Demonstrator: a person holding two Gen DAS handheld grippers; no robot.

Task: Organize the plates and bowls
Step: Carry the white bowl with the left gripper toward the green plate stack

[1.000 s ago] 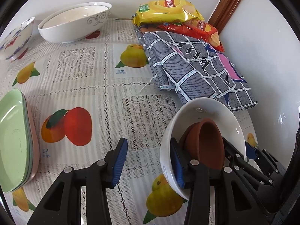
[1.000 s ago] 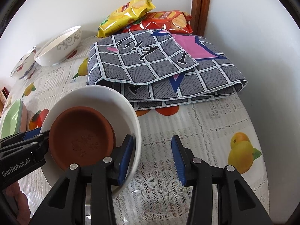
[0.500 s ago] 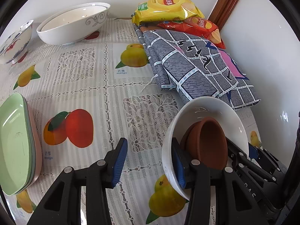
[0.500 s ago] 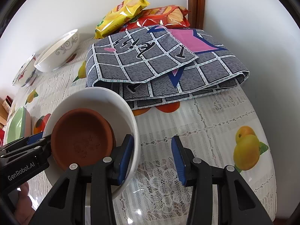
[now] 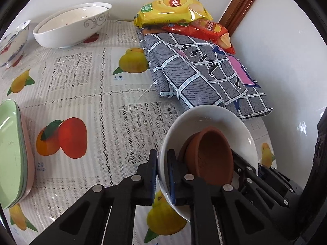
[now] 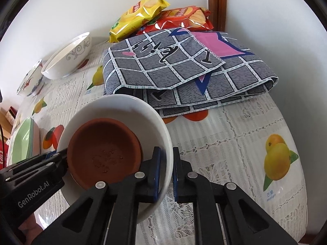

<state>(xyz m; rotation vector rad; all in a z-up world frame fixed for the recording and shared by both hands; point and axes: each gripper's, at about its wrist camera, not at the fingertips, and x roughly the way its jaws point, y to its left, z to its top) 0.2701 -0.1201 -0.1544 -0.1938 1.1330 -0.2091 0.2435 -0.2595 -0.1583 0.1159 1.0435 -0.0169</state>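
Note:
A white bowl [image 5: 214,120] with a brown clay bowl [image 5: 212,157] inside it sits at the near right of the table. My left gripper [image 5: 162,175] is shut on the white bowl's left rim. My right gripper [image 6: 165,171] is shut on the opposite rim of the white bowl [image 6: 122,106], with the clay bowl [image 6: 104,155] just left of its fingers. A stack of green and pink plates [image 5: 12,153] lies at the left edge. A large white patterned bowl [image 5: 71,26] and a small painted bowl [image 5: 12,40] stand at the back left.
A folded grey checked cloth [image 5: 204,75] lies right behind the white bowl, against the wall. Yellow [image 5: 173,10] and red [image 5: 208,30] chip bags rest behind it in the corner. The fruit-print tablecloth [image 5: 81,85] covers the table; its edge drops off at the right [image 6: 296,163].
Both grippers have closed: each was open astride the white bowl's rim and now pinches it. The bowl has barely moved.

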